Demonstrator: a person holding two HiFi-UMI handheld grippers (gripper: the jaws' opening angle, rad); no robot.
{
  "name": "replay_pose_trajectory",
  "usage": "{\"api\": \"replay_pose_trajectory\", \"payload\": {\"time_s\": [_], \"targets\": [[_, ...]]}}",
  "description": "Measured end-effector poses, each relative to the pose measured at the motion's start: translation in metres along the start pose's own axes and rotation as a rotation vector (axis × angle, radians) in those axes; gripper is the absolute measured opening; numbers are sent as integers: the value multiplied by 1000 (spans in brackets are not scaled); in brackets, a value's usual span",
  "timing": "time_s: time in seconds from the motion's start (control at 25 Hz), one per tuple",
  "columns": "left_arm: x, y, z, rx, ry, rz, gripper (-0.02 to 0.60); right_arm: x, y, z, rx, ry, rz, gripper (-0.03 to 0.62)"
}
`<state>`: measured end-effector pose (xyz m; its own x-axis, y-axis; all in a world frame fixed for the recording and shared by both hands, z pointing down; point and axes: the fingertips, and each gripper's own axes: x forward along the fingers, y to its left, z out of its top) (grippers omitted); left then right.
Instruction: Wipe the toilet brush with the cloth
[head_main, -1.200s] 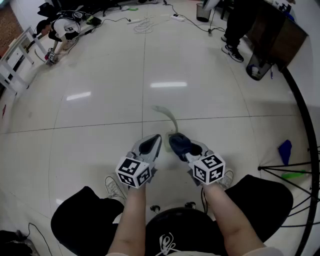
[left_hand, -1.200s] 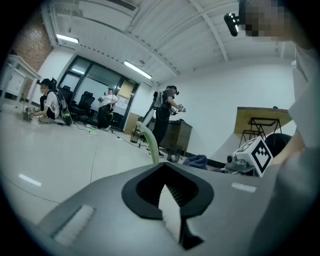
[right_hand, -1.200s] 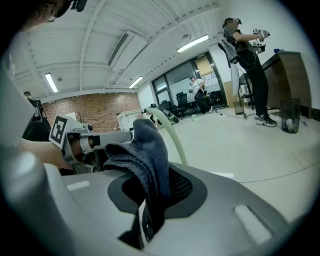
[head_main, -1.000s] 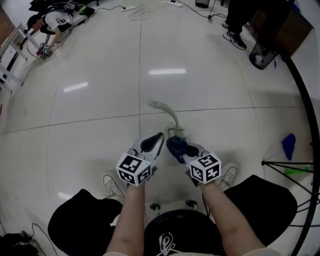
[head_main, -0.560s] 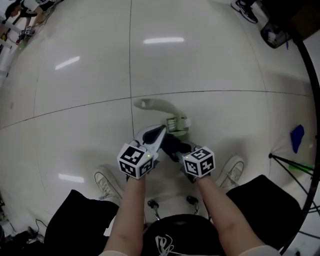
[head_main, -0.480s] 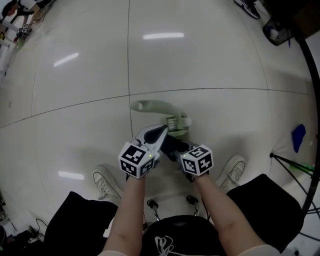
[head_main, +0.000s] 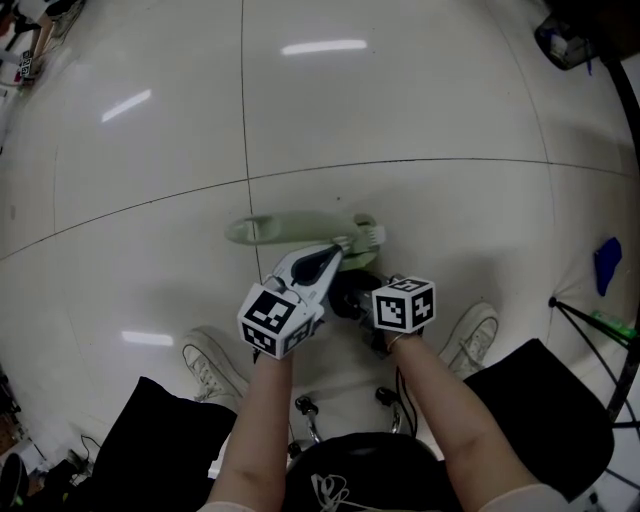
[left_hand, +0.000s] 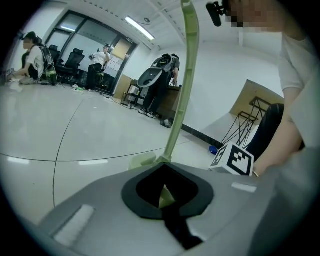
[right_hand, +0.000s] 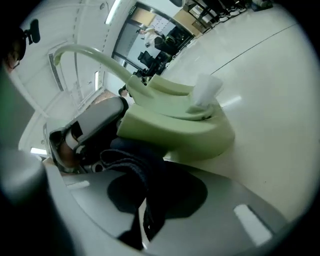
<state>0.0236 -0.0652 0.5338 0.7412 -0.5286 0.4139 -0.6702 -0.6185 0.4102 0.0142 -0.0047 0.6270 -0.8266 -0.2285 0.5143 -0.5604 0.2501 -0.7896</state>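
Floor (head_main: 400, 100) lies open from nine to three; left gripper (head_main: 333, 254) clamps pale-green toilet brush (head_main: 285, 228), right gripper (head_main: 350, 293) pinches dark cloth (right_hand: 134, 165).

Your toilet brush (head_main: 290, 228) looks like smooth pale-green plastic with a soft sheen — the cloth (right_hand: 137, 167) is dark, matt woven fabric with a stitched hem. The floor (head_main: 400, 110) is glossy tile, mirroring lights.
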Motion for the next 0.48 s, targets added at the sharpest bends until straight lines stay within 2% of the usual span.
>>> {"api": "replay_pose_trajectory", "payload": {"time_s": [0.12,0.32,0.48], "targets": [[-1,0,-1,21,13,-8,6,-13,-13,2,-8,-3,-40,66],[-2,1,-2,-1,-4,-5,6,-41,-42,11,-35,-35,-154,66],[0,1,-1,15,-5,16,6,-66,-70,22,3,-98,-252,66]]}}
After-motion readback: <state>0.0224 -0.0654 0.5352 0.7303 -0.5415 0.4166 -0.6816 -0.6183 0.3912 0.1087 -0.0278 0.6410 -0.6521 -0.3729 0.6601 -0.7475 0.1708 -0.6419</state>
